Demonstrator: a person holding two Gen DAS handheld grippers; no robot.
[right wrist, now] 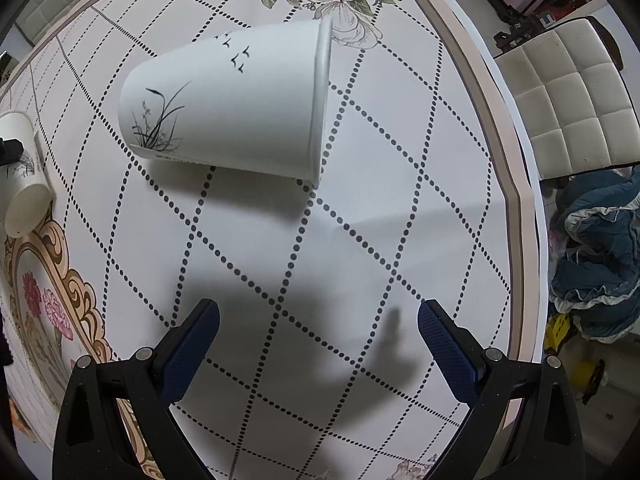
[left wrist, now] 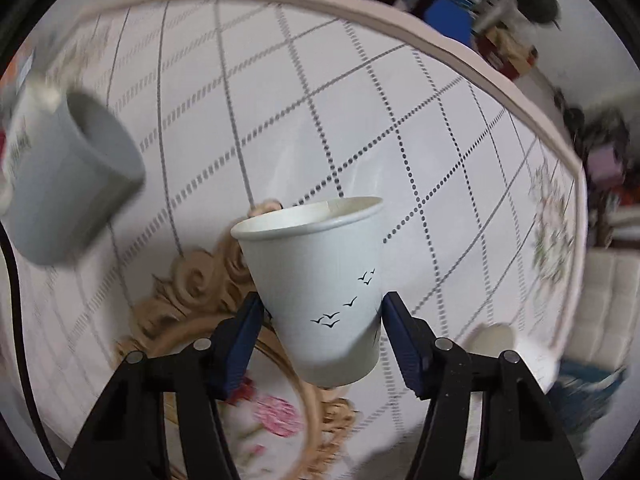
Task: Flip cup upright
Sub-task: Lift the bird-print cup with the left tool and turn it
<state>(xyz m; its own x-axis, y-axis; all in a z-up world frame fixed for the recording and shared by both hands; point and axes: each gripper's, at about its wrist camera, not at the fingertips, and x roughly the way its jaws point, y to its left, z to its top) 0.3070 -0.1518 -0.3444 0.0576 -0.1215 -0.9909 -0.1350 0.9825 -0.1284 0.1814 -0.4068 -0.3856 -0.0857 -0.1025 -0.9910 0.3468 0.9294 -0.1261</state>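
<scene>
My left gripper (left wrist: pixel 322 316) is shut on a white paper cup (left wrist: pixel 316 280) with small black birds; the cup is mouth up, slightly tilted, held above the table. The same held cup shows at the left edge of the right wrist view (right wrist: pixel 22 176). A second white paper cup (right wrist: pixel 232 104) with birds and grass print lies on its side on the tablecloth, mouth to the right. My right gripper (right wrist: pixel 318 344) is open and empty, apart from it on the near side.
A grey mug (left wrist: pixel 76 176) stands at the left, blurred. The round table (right wrist: pixel 400 216) has a checked cloth with floral prints and a pale rim (right wrist: pixel 508 160). A white padded chair (right wrist: pixel 568 92) and blue cloth (right wrist: pixel 596 264) lie beyond the right edge.
</scene>
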